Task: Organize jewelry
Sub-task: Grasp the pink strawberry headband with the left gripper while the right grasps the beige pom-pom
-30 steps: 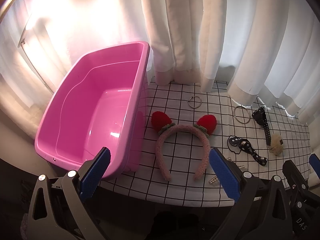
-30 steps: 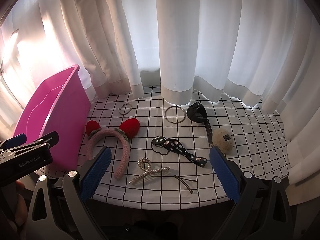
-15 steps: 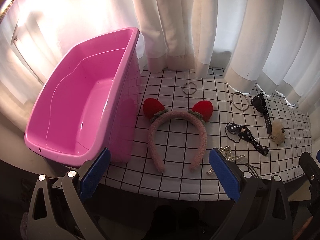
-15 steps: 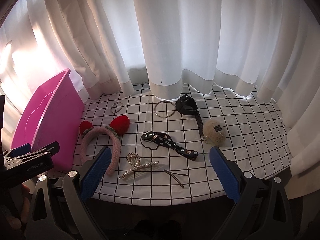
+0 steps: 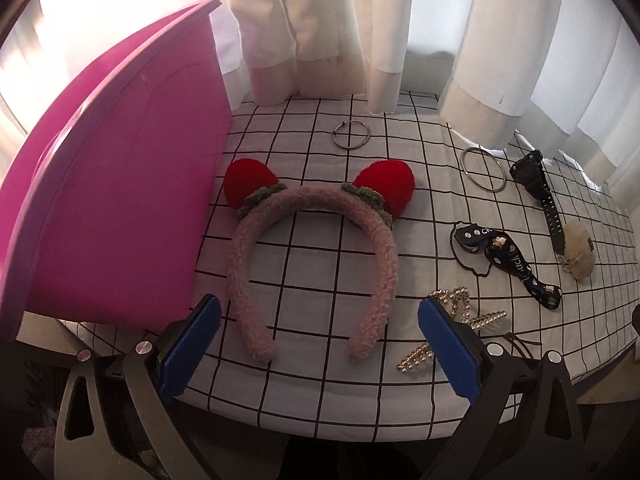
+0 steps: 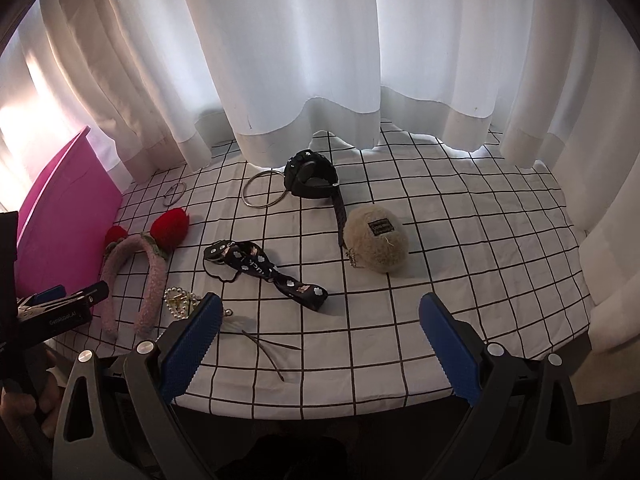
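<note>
Checked tablecloth (image 5: 320, 288) | headband (image 5: 312, 248) between spread left tool (image 5: 320, 340) fingers

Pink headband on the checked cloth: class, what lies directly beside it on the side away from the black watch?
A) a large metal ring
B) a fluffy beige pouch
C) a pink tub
C: the headband lies next to the pink tub, while the black watch lies across the cloth.

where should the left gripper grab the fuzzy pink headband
Grip one leg of the headband near its open end, coming down from above. It lies flat, its two ends pointing at the open left gripper and its strawberry ears on the far side. The leg away from the pink bin probably gives more room.
</note>
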`<state>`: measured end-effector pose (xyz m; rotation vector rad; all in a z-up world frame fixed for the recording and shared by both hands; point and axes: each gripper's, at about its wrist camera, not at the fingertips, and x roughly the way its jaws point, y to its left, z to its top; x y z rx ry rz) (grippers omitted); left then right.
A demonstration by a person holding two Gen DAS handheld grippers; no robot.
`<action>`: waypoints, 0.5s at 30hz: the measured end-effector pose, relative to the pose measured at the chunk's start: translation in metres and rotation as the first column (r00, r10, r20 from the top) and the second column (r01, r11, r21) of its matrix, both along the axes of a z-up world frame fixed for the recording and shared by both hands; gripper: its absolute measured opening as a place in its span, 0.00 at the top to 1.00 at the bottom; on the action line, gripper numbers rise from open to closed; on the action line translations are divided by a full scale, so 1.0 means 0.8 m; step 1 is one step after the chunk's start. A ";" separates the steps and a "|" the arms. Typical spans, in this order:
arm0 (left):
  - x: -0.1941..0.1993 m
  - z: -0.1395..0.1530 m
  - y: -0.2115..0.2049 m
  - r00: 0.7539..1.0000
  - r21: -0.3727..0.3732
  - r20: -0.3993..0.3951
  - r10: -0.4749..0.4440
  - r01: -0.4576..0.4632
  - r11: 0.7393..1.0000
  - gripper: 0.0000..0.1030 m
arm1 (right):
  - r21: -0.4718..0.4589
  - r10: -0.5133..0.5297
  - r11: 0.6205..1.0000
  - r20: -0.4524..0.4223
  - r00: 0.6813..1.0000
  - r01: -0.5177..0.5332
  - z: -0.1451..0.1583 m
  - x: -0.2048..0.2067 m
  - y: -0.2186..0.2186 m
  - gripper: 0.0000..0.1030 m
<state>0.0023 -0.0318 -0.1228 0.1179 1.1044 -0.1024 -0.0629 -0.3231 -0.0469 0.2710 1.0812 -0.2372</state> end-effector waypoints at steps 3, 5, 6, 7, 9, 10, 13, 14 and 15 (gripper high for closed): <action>0.009 -0.021 -0.004 1.000 -0.016 -0.008 0.014 -0.014 1.000 0.06 | -0.020 0.004 1.000 -0.014 1.000 -0.004 -0.026 0.018 -0.022 0.09; 0.014 -0.032 -0.010 1.000 0.000 -0.013 0.009 -0.009 1.000 0.06 | -0.023 0.011 1.000 -0.025 1.000 -0.012 -0.042 0.034 -0.033 0.09; 0.018 -0.037 -0.012 1.000 0.005 -0.019 0.009 -0.008 1.000 0.06 | -0.024 0.014 1.000 -0.035 0.999 -0.015 -0.051 0.042 -0.039 0.09; 0.021 -0.042 -0.014 1.000 0.005 -0.028 0.007 -0.007 1.000 0.06 | -0.025 0.016 1.000 -0.045 0.999 -0.017 -0.059 0.050 -0.044 0.09; 0.029 -0.050 -0.016 0.999 0.003 -0.040 0.015 -0.015 1.000 0.06 | -0.020 0.024 0.999 -0.066 0.998 -0.025 -0.076 0.065 -0.052 0.09; 0.032 -0.053 -0.017 0.999 0.003 -0.041 0.017 -0.017 1.000 0.06 | -0.018 0.026 0.999 -0.075 0.997 -0.027 -0.084 0.072 -0.057 0.09; 0.042 -0.061 -0.018 0.999 0.006 -0.049 0.024 -0.023 1.000 0.06 | -0.009 0.029 1.000 -0.102 0.994 -0.030 -0.105 0.088 -0.068 0.09; 0.046 -0.065 -0.018 0.998 0.002 -0.059 0.032 -0.032 0.999 0.06 | -0.005 0.028 1.000 -0.104 0.994 -0.029 -0.110 0.091 -0.072 0.09; 0.049 -0.068 -0.017 0.997 -0.006 -0.070 0.039 -0.039 0.999 0.06 | -0.004 0.028 1.000 -0.106 0.994 -0.028 -0.115 0.093 -0.074 0.09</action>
